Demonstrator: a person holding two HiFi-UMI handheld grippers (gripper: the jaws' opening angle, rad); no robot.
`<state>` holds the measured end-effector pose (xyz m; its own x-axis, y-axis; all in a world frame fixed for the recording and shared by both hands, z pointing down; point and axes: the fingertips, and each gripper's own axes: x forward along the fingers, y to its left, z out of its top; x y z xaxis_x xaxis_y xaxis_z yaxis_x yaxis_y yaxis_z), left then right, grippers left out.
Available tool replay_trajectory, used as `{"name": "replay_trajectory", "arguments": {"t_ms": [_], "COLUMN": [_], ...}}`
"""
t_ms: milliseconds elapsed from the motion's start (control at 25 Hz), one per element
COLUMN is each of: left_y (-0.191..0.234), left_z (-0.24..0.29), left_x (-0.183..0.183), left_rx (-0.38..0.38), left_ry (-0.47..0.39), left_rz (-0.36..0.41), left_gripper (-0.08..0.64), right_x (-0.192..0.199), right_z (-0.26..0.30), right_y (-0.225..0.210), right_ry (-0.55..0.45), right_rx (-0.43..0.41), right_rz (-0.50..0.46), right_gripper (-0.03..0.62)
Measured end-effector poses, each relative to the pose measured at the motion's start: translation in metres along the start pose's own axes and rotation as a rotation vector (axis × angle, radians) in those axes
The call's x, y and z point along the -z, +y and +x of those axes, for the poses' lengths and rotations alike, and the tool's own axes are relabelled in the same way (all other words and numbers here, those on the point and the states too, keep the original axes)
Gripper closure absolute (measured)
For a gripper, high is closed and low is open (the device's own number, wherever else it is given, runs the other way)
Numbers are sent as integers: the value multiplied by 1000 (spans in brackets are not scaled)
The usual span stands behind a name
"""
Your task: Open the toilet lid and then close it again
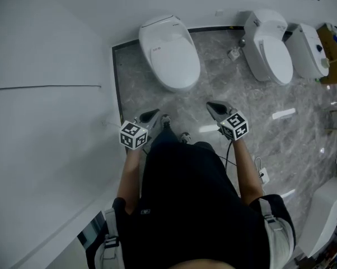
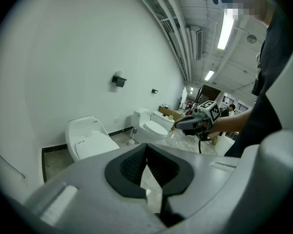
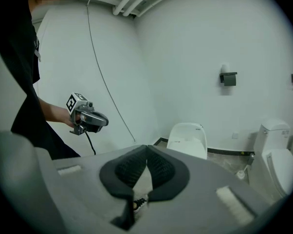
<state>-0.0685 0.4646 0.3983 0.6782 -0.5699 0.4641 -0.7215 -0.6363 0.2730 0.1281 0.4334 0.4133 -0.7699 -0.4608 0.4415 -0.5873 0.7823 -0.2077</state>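
Plainly, left tool (image 1: 156, 112) and right tool (image 1: 209, 103) are closed, empty, apart from toilet (image 1: 169, 52).

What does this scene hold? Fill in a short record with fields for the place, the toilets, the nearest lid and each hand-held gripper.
place: white wall, grey marble floor
nearest toilet: white, in front of the person
lid: down
second toilet: to its right, lid down
third toilet: further right
left hand-held gripper: shut, empty, short of the toilet
right hand-held gripper: shut, empty, short of the toilet
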Motion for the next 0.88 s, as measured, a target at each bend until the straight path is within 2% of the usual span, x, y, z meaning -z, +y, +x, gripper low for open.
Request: {"name": "replay_trajectory", "arguments": {"t_ms": [160,320,560,880], "left_y": [10,24,42,79], "left_z": [-5,-4,4,19], "left_x": [6,8,6,-2], "left_rx": [-13,-16,-5,22], "left_ry": [-4,-17,-36,-13], "left_rz": [-29,-63,-94,-130], "left_gripper": [549,551,551,549], "right_x": [-8,-6,1,-16], "right_z": [8,19,30,59], "right_y": [3,1,-6,-34], "right_ry": [-31,12,57,63], "right_rx": [-36,-42,-20,31], "right_rz": [17,4,-6,45], "right_gripper": [591,591,591,591]}}
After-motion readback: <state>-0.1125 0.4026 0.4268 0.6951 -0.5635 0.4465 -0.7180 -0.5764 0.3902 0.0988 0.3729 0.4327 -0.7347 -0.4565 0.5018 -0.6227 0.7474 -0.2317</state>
